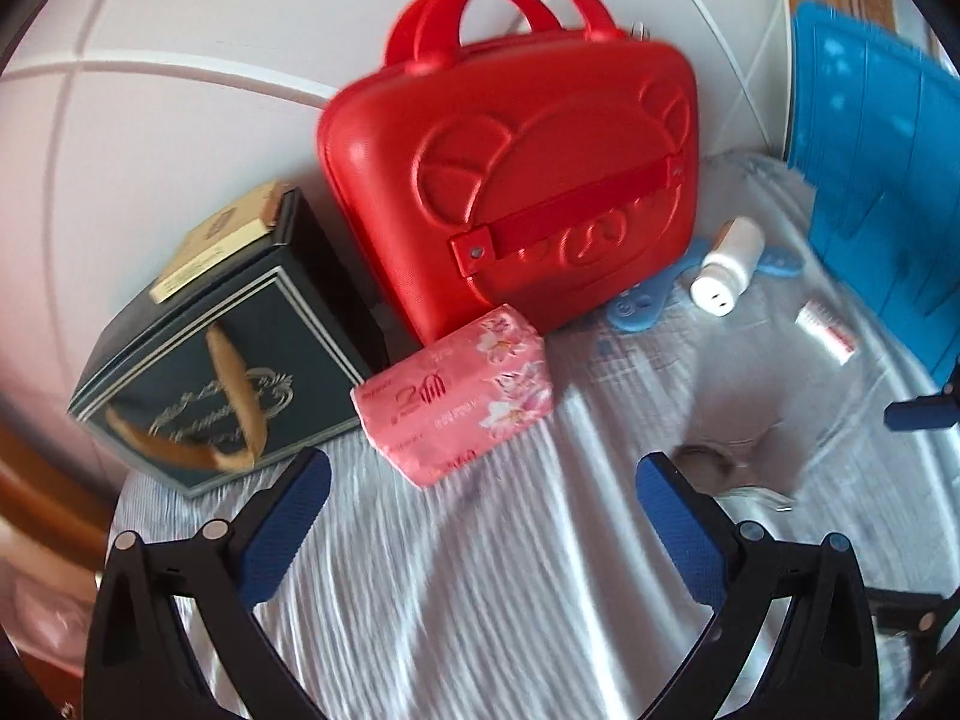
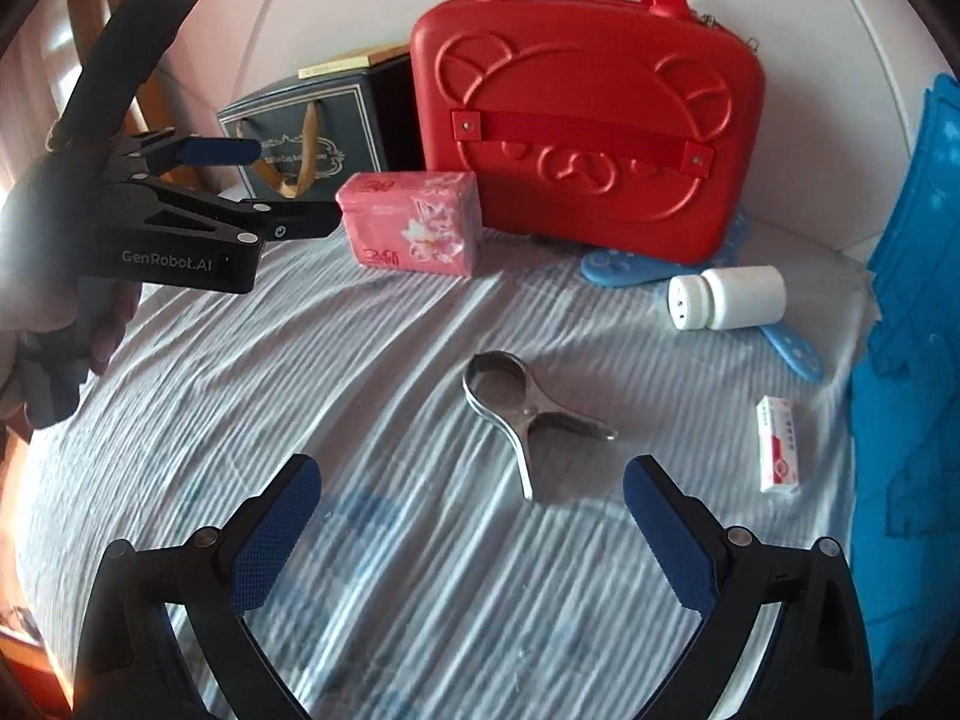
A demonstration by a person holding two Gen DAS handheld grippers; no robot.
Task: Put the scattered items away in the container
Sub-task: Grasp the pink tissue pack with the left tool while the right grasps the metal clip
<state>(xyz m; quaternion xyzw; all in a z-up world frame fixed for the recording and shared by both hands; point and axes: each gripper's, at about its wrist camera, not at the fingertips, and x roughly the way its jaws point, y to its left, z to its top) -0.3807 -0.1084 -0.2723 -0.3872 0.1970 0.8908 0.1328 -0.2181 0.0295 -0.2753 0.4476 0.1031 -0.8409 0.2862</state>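
**Bed surface: 2 grippers spread, nothing grasped**

Red case (image 2: 588, 120) stands closed and upright at upper centre. Dark gift box (image 2: 312, 132) sits to its left; pink tissue pack (image 2: 414, 222) lies in front, touching the case. White bottle (image 2: 729, 297) lies on its side at right. Metal clip (image 2: 528, 414) lies mid-frame. Small carton (image 2: 777, 444) lies lower right. Right gripper (image 2: 471, 516) and left gripper (image 1: 483, 504) are both released, empty.
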